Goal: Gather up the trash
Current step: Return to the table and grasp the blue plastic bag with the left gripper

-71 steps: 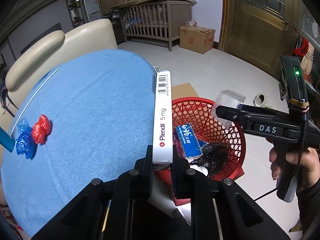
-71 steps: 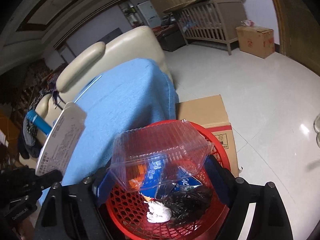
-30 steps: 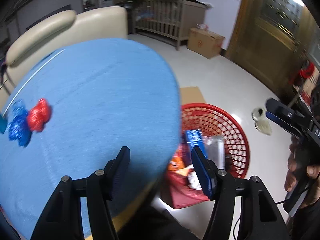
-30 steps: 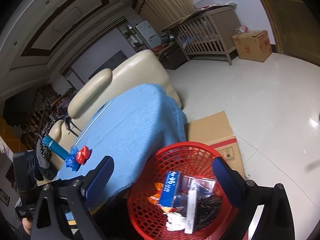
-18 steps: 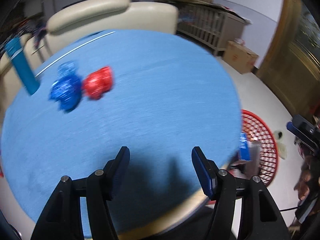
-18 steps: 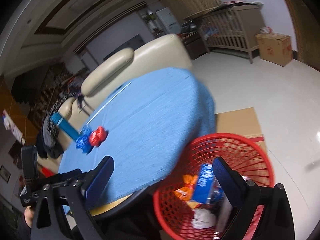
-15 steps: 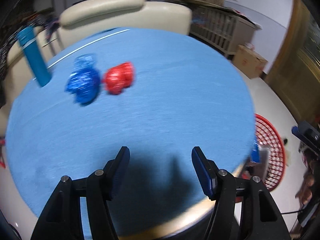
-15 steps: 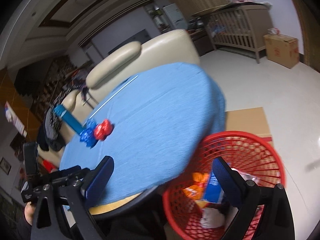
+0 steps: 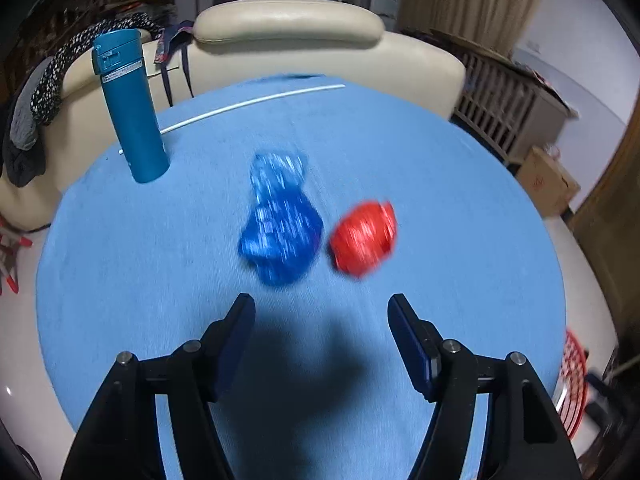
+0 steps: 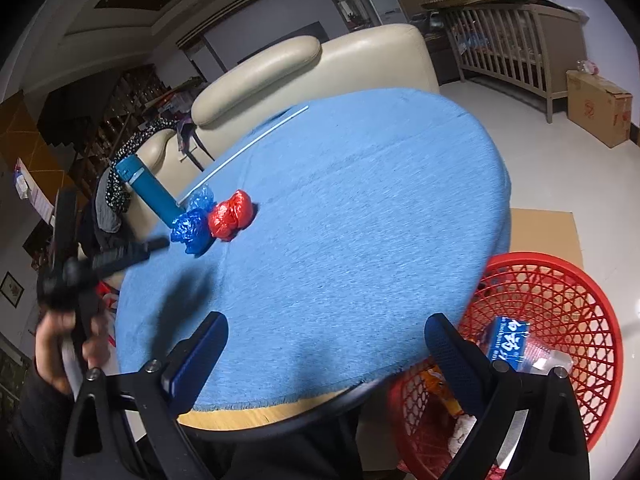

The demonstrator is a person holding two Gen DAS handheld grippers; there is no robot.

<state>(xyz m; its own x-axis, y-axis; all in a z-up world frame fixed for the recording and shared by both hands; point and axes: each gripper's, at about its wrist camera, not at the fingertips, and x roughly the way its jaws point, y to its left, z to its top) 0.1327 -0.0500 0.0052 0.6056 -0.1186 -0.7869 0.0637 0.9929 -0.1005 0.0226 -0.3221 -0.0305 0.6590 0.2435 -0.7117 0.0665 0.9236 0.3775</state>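
1. Before me stands a round table under a blue cloth (image 10: pixel 360 240).
2. Beyond it sits a cream leather sofa (image 9: pixel 288 28).
3. Far right: a slatted wooden crib (image 10: pixel 520 40) and a brown cardboard box (image 10: pixel 598 108) on glossy white floor tiles (image 10: pixel 520 152).

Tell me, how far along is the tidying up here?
Partly done. The red basket beside the table already holds a blue packet and other scraps. Nothing is in hand: the left gripper, jaws opening, and the right gripper are both empty. Left on the table: a blue wad and a red wad, lying close together ahead of the left gripper.
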